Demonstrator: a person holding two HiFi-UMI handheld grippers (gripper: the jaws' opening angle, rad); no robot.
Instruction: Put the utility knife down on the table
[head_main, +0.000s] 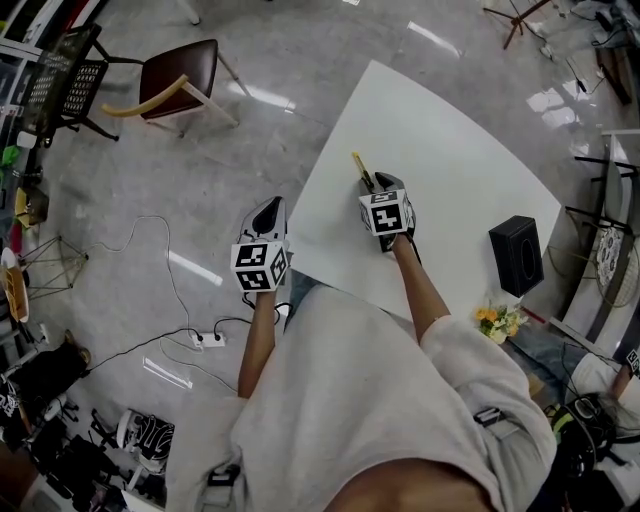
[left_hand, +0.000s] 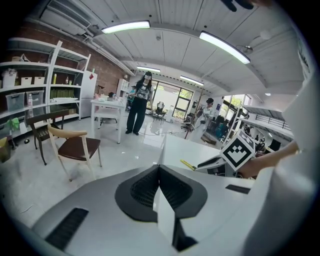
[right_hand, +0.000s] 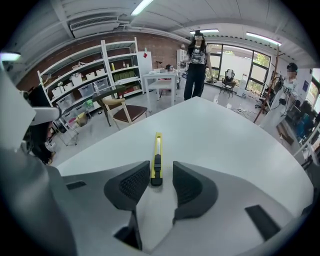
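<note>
Polished grey floor (head_main: 120, 200) fills the left of the head view, with a brown-seated chair (head_main: 180, 75) standing on it, well apart from the white surface (head_main: 450, 160). Just off the surface's near-left edge, the left gripper (head_main: 267, 212) hangs over the floor; its own view shows the jaws pressed together with nothing between them.

Further right, the right gripper (right_hand: 161, 176) points down at the surface. Its jaws stand apart, and the yellow utility knife (right_hand: 157, 157) lies lengthwise along the surface with its dark near end between the pads, a gap showing on each side. The knife looks set down and released, so what is left is a clean exit: hold the jaws wide and draw the gripper straight back and up along the knife's line. Any sideways drift could catch the handle and drag or spin it.

A black box (head_main: 516, 255) sits near the surface's right edge, well clear.
</note>
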